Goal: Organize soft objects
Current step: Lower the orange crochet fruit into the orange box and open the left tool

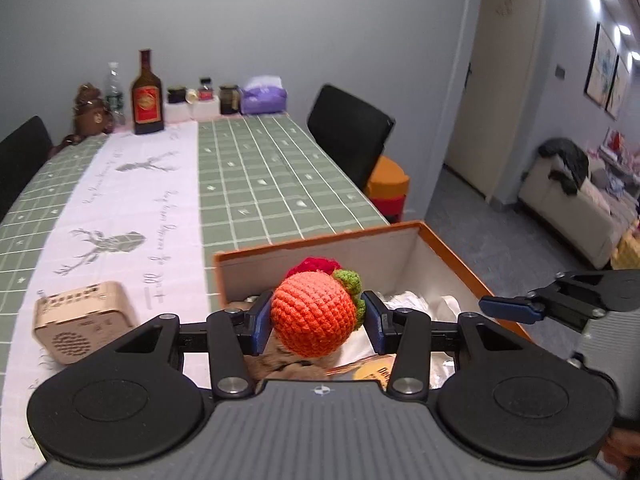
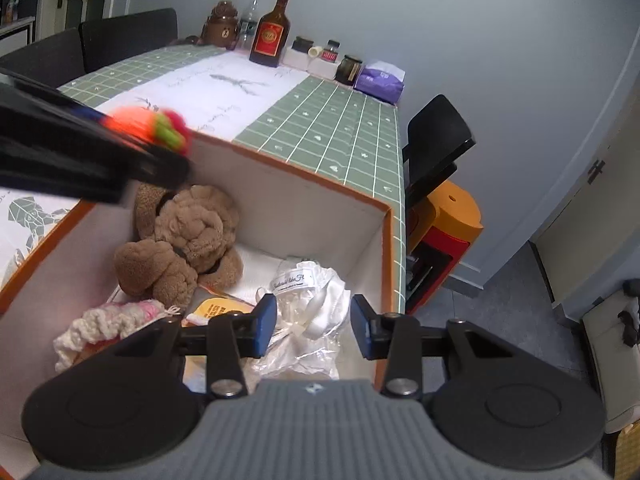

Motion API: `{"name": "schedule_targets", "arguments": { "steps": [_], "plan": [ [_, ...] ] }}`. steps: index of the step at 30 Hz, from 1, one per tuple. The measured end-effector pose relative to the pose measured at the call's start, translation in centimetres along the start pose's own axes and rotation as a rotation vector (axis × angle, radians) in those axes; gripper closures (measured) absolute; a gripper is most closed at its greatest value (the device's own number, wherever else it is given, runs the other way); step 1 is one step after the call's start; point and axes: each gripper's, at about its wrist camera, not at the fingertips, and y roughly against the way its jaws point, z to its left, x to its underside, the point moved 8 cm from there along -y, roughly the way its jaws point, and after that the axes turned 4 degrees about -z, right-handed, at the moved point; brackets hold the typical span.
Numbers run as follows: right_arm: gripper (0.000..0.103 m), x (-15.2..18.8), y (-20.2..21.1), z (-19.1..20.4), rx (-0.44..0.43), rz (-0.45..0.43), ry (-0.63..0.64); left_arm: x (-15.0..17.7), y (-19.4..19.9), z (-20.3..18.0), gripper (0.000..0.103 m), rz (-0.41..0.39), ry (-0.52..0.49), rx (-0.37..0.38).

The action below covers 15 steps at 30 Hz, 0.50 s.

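Your left tongs (image 1: 317, 322) gripped the orange crochet ball (image 1: 314, 313) and held it above the orange-rimmed box (image 1: 452, 256) on the counter (image 1: 272, 184). Your right tongs (image 2: 314, 326) stood open and empty above the white bundle (image 2: 320, 304), beside the brown plush toy (image 2: 184, 240).

Crochet ball (image 1: 314, 314): orange, with a green frill and a red tuft at the far end. Box (image 2: 304, 196): orange rim, white inside. Plush toy (image 2: 184, 240) in box: brown. Knit piece (image 2: 112, 326), near left: cream and pink. Tablecloth (image 1: 272, 176): green with a white grid; runner (image 1: 136, 208): white with grey deer print. Gripper pads (image 2: 265, 326): blue. Far bottle (image 1: 147, 96): brown, red label.
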Motion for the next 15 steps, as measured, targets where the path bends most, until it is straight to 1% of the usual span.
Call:
{"name": "schedule_targets", "arguments": {
  "steps": [5, 7, 9, 10, 11, 12, 13, 14, 15],
  "plan": [
    [0.063, 0.3, 0.4, -0.7, -0.002, -0.027, -0.001, 0.7, -4.8, -1.8, 0.050, 0.105, -0.019, 0.026],
    [0.063, 0.5, 0.4, -0.9, -0.008, -0.028, -0.007, 1.1, -5.9, -2.0, 0.050, 0.122, -0.034, 0.011],
    [0.063, 0.7, 0.3, -1.1, -0.013, -0.030, -0.002, 1.1, -6.2, -2.2, 0.049, 0.116, -0.058, 0.020],
    [0.063, 0.9, 0.2, -1.2, -0.013, -0.028, 0.003, 1.2, -6.3, -2.4, 0.045, 0.115, -0.068, 0.034],
    [0.063, 1.0, 0.2, -1.3, -0.010, -0.026, 0.005, 1.2, -6.4, -2.7, 0.033, 0.112, -0.072, 0.055],
    [0.062, 1.0, 0.1, -1.5, -0.008, -0.025, 0.004, 1.2, -6.4, -2.9, 0.023, 0.103, -0.070, 0.083],
    [0.061, 1.1, 0.0, -1.7, -0.006, -0.025, 0.001, 1.2, -6.3, -3.1, 0.004, 0.088, -0.060, 0.103],
    [0.061, 1.1, -0.1, -1.8, -0.005, -0.026, -0.002, 1.3, -6.1, -3.0, 0.001, 0.069, -0.047, 0.107],
    [0.060, 1.1, -0.1, -1.9, -0.007, -0.031, -0.005, 1.1, -6.1, -3.1, 0.001, 0.055, -0.035, 0.095]
  ]
}}
